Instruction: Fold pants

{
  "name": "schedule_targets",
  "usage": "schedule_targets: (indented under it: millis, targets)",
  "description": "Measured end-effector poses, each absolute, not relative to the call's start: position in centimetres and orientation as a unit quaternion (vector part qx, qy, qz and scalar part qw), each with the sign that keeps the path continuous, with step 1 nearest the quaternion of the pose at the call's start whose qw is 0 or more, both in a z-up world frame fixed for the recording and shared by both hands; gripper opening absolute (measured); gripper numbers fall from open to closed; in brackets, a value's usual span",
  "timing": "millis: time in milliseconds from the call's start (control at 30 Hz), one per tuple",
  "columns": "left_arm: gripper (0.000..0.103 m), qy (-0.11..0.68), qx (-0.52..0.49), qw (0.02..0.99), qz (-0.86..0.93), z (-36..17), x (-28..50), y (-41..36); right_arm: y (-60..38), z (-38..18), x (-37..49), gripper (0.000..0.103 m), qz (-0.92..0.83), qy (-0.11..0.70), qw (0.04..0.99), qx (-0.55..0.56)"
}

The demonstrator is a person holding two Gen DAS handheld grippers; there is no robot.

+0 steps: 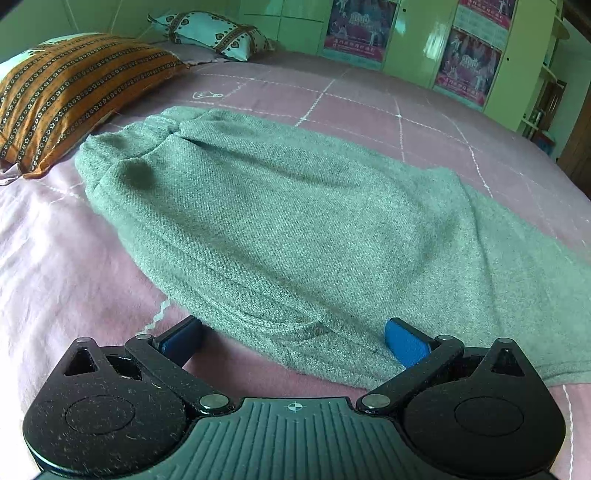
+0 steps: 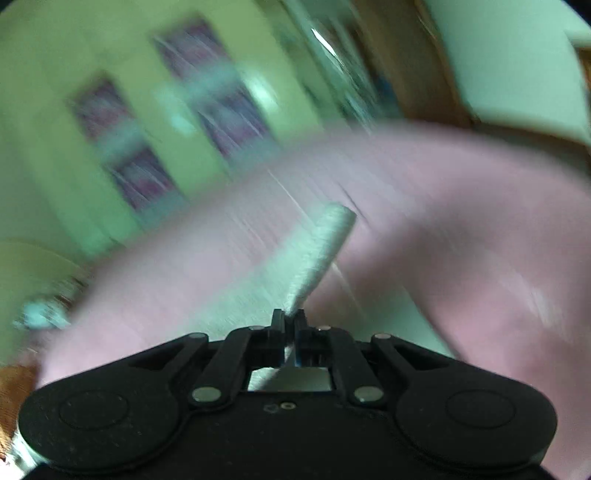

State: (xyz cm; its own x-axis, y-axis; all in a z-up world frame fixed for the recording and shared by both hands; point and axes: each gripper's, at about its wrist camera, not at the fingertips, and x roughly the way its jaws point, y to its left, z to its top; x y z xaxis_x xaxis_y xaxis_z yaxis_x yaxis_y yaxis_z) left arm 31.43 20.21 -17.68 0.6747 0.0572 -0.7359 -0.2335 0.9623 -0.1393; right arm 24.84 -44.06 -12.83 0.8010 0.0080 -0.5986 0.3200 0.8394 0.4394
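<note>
Two grippers were in my feeds. My left gripper [image 1: 293, 341] stood with its blue-padded fingers [image 1: 404, 345] spread wide, holding nothing, low over the near edge of the grey-green knitted pants [image 1: 266, 221]. The pants lay doubled over on the pink bedsheet with white stitched lines [image 1: 55, 258], their gathered waistband toward the orange patterned pillow [image 1: 66, 92], their near hem between my open pads. A white-and-brown patterned pillow [image 1: 214, 33] sat farther back, near the green cabinets with posters [image 1: 424, 44]. My right gripper [image 2: 290, 319] was clamped tight on a narrow strip of the same grey-green fabric [image 2: 321, 251], which stuck up from between the pads over the pink sheet. That view was badly motion-blurred, so I could not tell which part of the garment it pinched.
</note>
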Motion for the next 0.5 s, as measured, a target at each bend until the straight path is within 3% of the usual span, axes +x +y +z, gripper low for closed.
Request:
schedule_targets:
  millis: [33, 133, 267, 300, 333, 367, 500]
  targets:
    - [0.103, 0.397, -0.112, 0.908, 0.078, -17.6, 31.5, 20.3, -44.6, -14.2, 24.4, 0.000, -0.097, 0.320, 0.899, 0.283]
    - [0.103, 0.398, -0.113, 0.907, 0.075, -17.6, 31.5, 20.4, -45.9, -15.4, 23.1, 0.011, -0.110, 0.297, 0.890, 0.329]
    - [0.103, 0.397, -0.110, 0.908, 0.081, -17.7, 31.6, 20.3, -47.4, -15.7, 24.6, 0.015, -0.125, 0.296, 0.877, 0.358]
    - [0.103, 0.397, -0.109, 0.907, 0.082, -17.7, 31.6, 20.1, -47.9, -16.1, 25.1, 0.013, -0.127, 0.303, 0.867, 0.376]
    - [0.103, 0.398, -0.109, 0.907, 0.081, -17.7, 31.6, 20.1, -48.3, -16.2, 25.6, 0.003, -0.126, 0.308, 0.861, 0.385]
    - [0.103, 0.399, -0.109, 0.907, 0.080, -17.6, 31.6, 20.1, -48.2, -16.0, 26.2, 0.000, -0.123, 0.311, 0.862, 0.380]
    - [0.103, 0.407, -0.108, 0.904, 0.072, -17.5, 31.8, 20.3, -46.8, -11.5, 25.7, 0.000, -0.077, 0.249, 0.900, 0.349]
